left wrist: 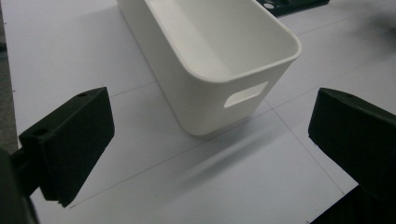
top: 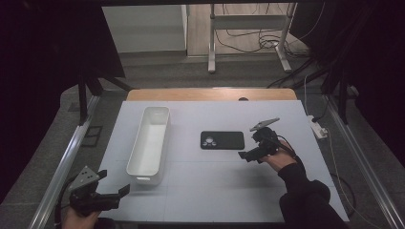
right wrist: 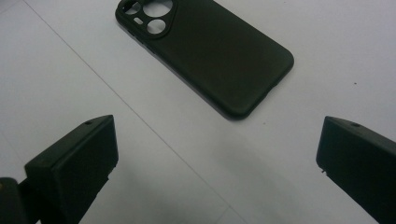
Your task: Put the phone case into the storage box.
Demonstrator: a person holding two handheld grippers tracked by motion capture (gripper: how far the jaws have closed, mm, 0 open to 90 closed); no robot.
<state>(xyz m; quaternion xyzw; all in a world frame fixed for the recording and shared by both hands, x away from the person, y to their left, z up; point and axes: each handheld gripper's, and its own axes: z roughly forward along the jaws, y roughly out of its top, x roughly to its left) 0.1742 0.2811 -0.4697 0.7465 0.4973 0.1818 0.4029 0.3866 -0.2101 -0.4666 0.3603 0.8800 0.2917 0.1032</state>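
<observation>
From my station I judge this job as barely begun: the flat black phone with the round camera cut-outs point(top: 222, 140) lies face down on the pale grey table mat point(top: 215, 191), out in the open and near the middle, well apart from the long white plastic bin with rounded corners point(top: 149, 143) to its left. Nothing sits inside that bin as far as I can see, so the likely goal of getting the phone into it is wholly ahead of me

My right gripper point(top: 249, 155) sits just beside the phone's right-hand end, jaws spread wide and empty. In the right gripper view the phone point(right wrist: 210, 51) lies ahead of the two black jaws, its near corner pointing into the gap between them but not yet inside it, so no contact so far. I read this as the approach step, with the close, the lift and the carry across to the bin all left to do

My left gripper point(top: 112, 191) waits low at the near left corner of the mat, jaws also wide apart and holding nothing. Its own view looks straight at the bin's short end wall with the slot handle point(left wrist: 245, 94), near but not touching
</observation>
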